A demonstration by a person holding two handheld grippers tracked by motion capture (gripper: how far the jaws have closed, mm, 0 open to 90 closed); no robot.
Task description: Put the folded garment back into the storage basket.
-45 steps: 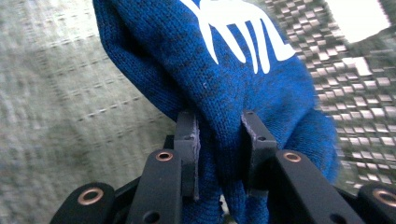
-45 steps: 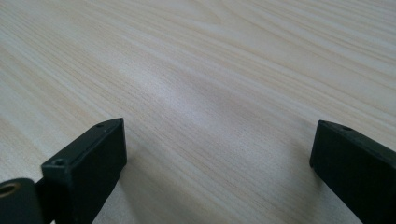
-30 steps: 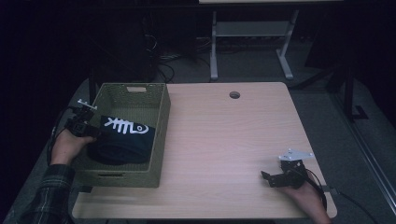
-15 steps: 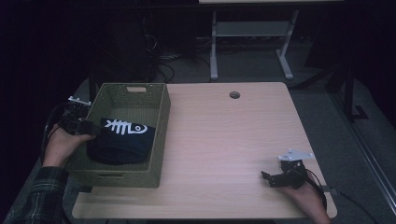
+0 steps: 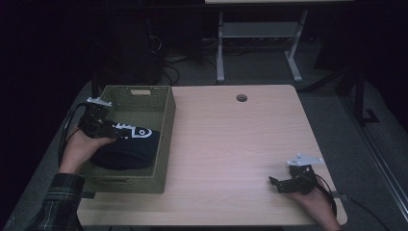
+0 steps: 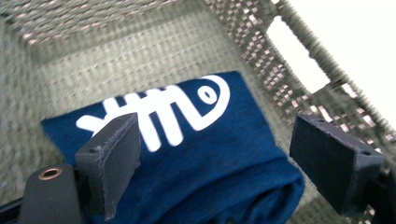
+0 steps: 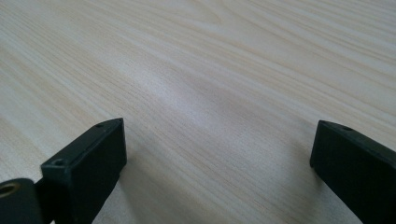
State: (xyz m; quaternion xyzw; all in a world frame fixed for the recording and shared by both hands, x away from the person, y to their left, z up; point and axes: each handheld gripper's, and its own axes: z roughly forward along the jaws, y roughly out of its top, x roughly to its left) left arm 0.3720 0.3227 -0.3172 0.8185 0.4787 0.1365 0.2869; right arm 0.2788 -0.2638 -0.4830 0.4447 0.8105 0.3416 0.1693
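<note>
So my left gripper (image 5: 111, 131) is sitting over the left edge of the woven green basket (image 5: 163, 139), and the jaws have just been opening up, they're spread wide now with nothing pinched between them. Looking along that gripper, the folded navy shirt (image 6: 196, 154) with the white fishbone print lies right below and ahead of the pads, flat on the basket floor, and the pads aren't pressing on it. One pad (image 6: 112, 158) hangs over the near-left part of the cloth, the other is out past the shirt's right fold, close to the basket wall with the handle cutout. From the high view the shirt (image 5: 130, 147) takes up the near half of the basket, just right of my left hand.

My right gripper (image 5: 288, 184) is way off on the other side, resting low near the front right corner of the wooden table (image 5: 231, 144), well apart from the basket. Its jaws are wide apart too, and between them there's just bare wood grain (image 7: 210, 93), nothing gripped
</note>
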